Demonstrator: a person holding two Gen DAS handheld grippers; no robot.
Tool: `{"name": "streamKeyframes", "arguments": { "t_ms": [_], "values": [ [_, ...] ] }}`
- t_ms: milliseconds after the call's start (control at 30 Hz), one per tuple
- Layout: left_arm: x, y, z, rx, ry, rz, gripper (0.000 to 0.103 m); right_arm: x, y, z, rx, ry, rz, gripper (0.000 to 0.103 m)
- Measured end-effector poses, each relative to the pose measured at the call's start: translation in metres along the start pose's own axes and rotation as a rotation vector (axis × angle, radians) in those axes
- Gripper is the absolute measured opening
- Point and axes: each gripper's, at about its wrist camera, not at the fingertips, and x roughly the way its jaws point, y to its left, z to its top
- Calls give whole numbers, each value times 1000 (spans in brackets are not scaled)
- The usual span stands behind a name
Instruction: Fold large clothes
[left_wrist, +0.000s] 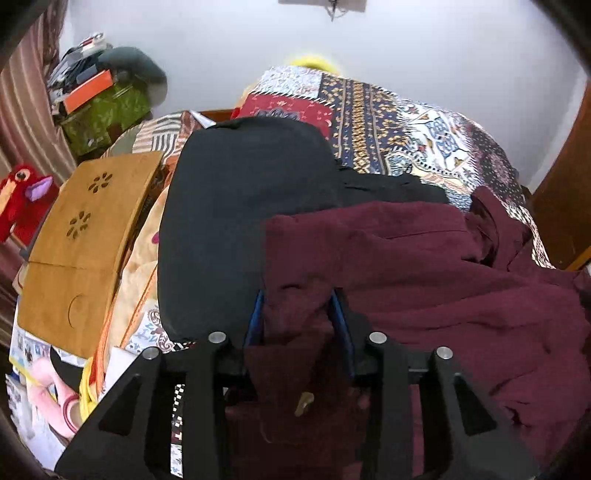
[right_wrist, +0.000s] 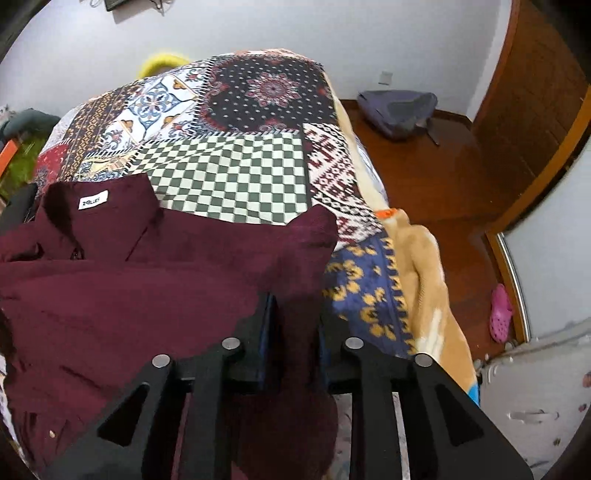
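Grippers (left_wrist: 298, 306) (right_wrist: 295, 314) apparently pinching shirt (right_wrist: 147, 280)

Soft even indoor light, slight blur, fisheye bending, dark corners

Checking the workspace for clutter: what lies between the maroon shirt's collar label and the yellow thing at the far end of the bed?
Only the patchwork bedspread lies between the label and the yellow thing, as the right wrist view shows.

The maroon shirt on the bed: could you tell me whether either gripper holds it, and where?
Both do. The left gripper and right gripper each pinch bunched fabric of the maroon shirt; which part cannot be told.
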Motion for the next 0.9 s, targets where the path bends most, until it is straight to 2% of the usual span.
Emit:
{"name": "streamKeyframes", "arguments": {
  "t_ms": [33, 133, 200, 300, 533, 633, 767, 833, 900],
  "values": [
    [-1, -2, 0, 16, 3, 14, 46, -7, -5, -1, 19, -2, 12, 20],
    [-11, -6, 0, 65, -2, 42, 48, -29, -13, -5, 51, -25, 55, 23],
    [-23, -7, 0, 83, -12, 63, 50, -47, -14, -10, 57, -44, 87, 36],
    [-40, -6, -5, 90, -26, 60, 58, -73, -10, -20, 35, -93, 100, 52],
    [-87, -6, -31, 121, -42, 45, 66, -126, 2, -55, -61, -163, 116, 59],
    [-109, -6, -48, 132, -64, 35, 69, -140, 4, -74, -77, -176, 127, 69],
    [-131, -5, -70, 148, -80, 23, 74, -146, 8, -100, -92, -176, 139, 70],
    [-139, -4, -83, 155, -77, 14, 80, -144, 10, -114, -99, -162, 137, 70],
    [-142, -2, -98, 158, -62, 3, 83, -141, 11, -127, -96, -143, 134, 70]
  ]
}}
